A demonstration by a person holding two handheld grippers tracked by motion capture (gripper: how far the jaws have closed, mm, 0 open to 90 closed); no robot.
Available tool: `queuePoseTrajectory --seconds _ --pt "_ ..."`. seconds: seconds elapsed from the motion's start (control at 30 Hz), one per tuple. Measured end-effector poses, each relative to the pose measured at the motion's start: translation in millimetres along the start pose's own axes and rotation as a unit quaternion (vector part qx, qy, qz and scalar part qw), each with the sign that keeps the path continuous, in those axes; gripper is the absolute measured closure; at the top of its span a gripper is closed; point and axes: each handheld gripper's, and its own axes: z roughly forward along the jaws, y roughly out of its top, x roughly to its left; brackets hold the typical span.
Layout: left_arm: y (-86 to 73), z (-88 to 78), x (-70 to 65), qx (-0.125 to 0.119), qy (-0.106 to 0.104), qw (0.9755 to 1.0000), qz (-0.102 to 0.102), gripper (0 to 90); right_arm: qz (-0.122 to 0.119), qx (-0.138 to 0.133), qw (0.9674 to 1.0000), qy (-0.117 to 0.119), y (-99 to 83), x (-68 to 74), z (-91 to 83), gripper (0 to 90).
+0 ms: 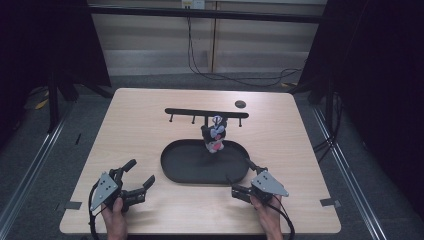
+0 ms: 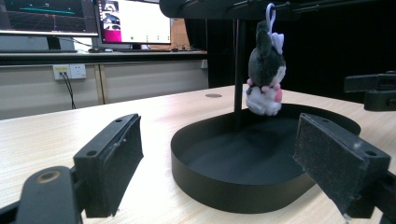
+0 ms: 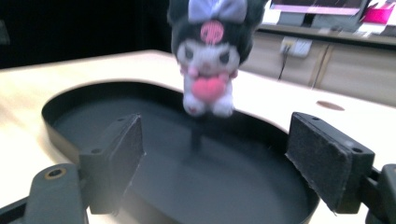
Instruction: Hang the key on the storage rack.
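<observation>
A small plush toy (image 1: 216,134), dark with a white face and a pink heart, hangs by a loop from a hook of the black rack (image 1: 206,113). It dangles over the far part of a black oval tray (image 1: 172,167). My left gripper (image 1: 140,172) rests open on the table left of the tray, holding nothing. My right gripper (image 1: 241,176) stands open at the tray's near right edge. The left gripper view has the plush toy (image 2: 265,74) beyond the tray wall (image 2: 243,191) and the open left gripper (image 2: 226,163). In the right gripper view the plush toy (image 3: 208,60) faces the open right gripper (image 3: 219,163).
A small dark round disc (image 1: 240,104) lies on the table behind the rack. Tape marks (image 1: 72,205) sit near the front corners. The rack's upright post (image 2: 239,70) rises from the tray. Monitors (image 2: 133,21) stand on a desk beyond the table.
</observation>
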Motion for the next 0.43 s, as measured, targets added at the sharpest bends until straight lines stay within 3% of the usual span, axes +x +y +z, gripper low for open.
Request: queuePoseTrajectory --seconds 0.2,0.3,0.37,0.43 --pt "-0.1 0.4 -0.6 -0.003 0.001 1.0000 -0.004 15.2 0.016 -0.059 0.9979 -0.020 -5.1 -2.3 -10.6 17.4" --pt "-0.1 -0.1 -0.1 0.000 0.000 1.0000 0.000 15.2 0.037 -0.069 0.9968 -0.017 -6.5 -5.8 -13.2 16.9" --pt "-0.2 0.4 -0.6 -0.003 0.000 1.0000 -0.004 15.2 0.027 -0.071 0.9971 -0.006 -6.6 -5.5 -13.2 14.1" --pt "0.0 -0.4 0.3 0.002 0.000 1.0000 0.003 15.2 0.024 -0.076 0.9968 -0.013 -6.6 -3.3 -14.3 14.1"
